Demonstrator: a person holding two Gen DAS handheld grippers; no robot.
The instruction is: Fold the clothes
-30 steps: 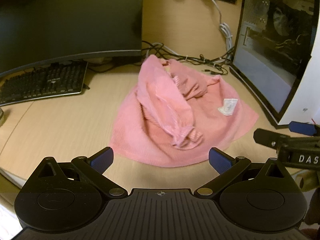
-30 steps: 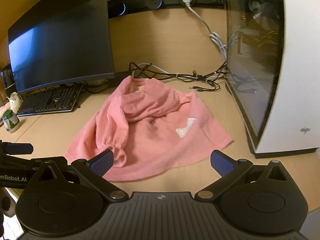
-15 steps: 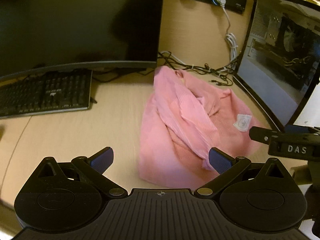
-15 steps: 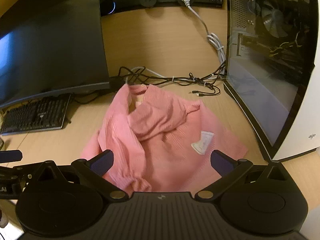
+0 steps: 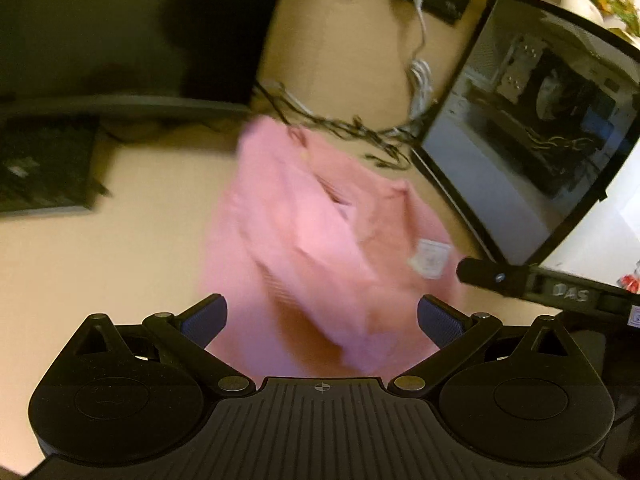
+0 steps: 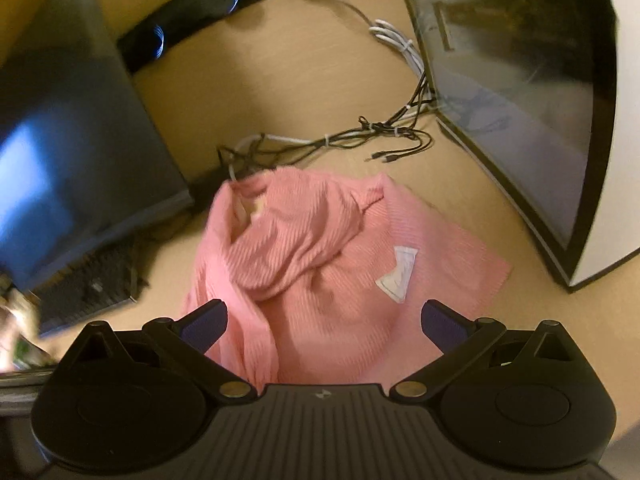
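A crumpled pink knit sweater [image 5: 320,240] [image 6: 320,264] lies on the wooden desk, inside out, with a white label [image 5: 430,258] [image 6: 398,276] showing. My left gripper [image 5: 322,318] hangs open just above the garment's near edge, nothing between its blue-padded fingers [image 5: 204,320]. My right gripper [image 6: 324,322] is also open above the sweater's near part and holds nothing. Its dark finger [image 5: 496,276] shows at the right of the left wrist view. Both views are motion-blurred.
A dark monitor [image 5: 120,28] [image 6: 68,152] and a keyboard [image 5: 44,168] [image 6: 88,284] stand to the left. A glass-sided computer case [image 5: 532,120] [image 6: 516,80] walls the right. Tangled cables [image 5: 352,128] [image 6: 340,140] lie behind the sweater.
Both grippers have moved forward and closer over the sweater, which now fills more of each view. Both views have tilted. The sweater lies as before.
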